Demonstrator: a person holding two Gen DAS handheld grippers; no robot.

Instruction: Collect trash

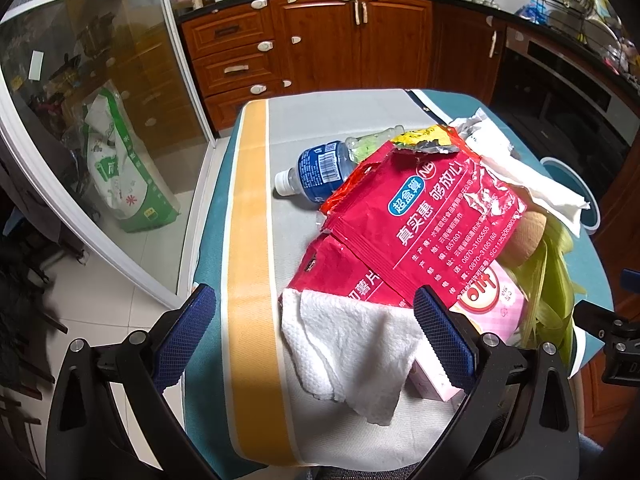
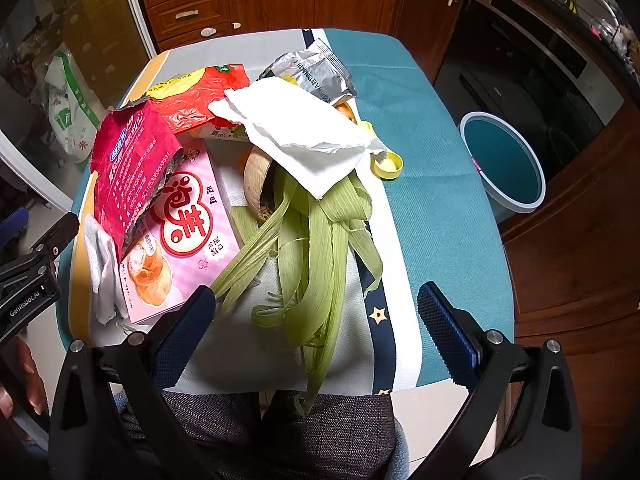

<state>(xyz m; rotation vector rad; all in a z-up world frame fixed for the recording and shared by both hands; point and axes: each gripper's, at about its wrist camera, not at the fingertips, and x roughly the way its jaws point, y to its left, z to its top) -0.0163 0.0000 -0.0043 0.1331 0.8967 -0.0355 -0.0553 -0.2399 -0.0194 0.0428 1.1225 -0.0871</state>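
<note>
Trash is piled on a small cloth-covered table (image 1: 252, 208). A red snack bag (image 1: 420, 216) lies over a pink box (image 2: 184, 236), beside a plastic water bottle (image 1: 320, 168) and a crumpled white tissue (image 1: 352, 352). Green corn husks (image 2: 312, 240), a larger white tissue (image 2: 304, 136), a silver wrapper (image 2: 312, 68), an orange-red bag (image 2: 192, 96) and a yellow cap (image 2: 388, 166) fill the right side. My left gripper (image 1: 316, 336) is open just above the near tissue. Above the husks, my right gripper (image 2: 316, 328) is open and holds nothing.
A blue bin (image 2: 504, 160) stands on the floor to the right of the table. Wooden cabinets (image 1: 320, 40) run behind it, with an oven (image 1: 560, 92) at right. A glass door (image 1: 92, 120) and a green sack (image 1: 120, 176) stand at left.
</note>
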